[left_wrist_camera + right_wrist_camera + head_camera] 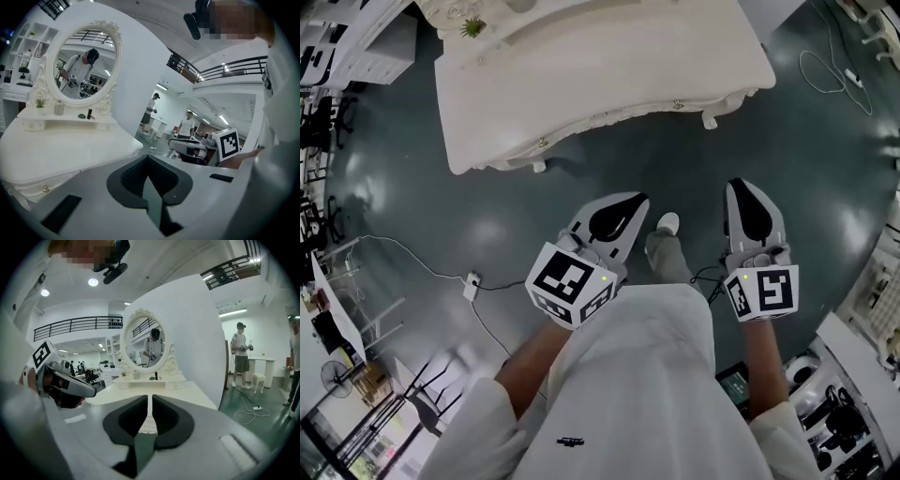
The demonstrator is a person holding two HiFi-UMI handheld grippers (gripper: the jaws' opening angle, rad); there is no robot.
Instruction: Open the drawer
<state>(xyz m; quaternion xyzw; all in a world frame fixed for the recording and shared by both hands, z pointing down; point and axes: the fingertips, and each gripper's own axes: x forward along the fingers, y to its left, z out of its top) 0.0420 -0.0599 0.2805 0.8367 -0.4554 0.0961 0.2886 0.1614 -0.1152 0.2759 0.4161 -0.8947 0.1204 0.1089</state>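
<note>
Dark floor (694,178), white bench (609,66) ahead; left gripper (148,164) jaws together, right gripper (150,401) jaws barely apart, empty. Best to widen them and meet a drawer knob (678,105) squarely.

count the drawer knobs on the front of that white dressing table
2. The left knob sits on the dressing table front near its left leg, and the right knob near its right leg. More may be hidden under the overhanging top.

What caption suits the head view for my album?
From above: a person points the left gripper and right gripper toward a white dressing table, neither touching it.
</note>
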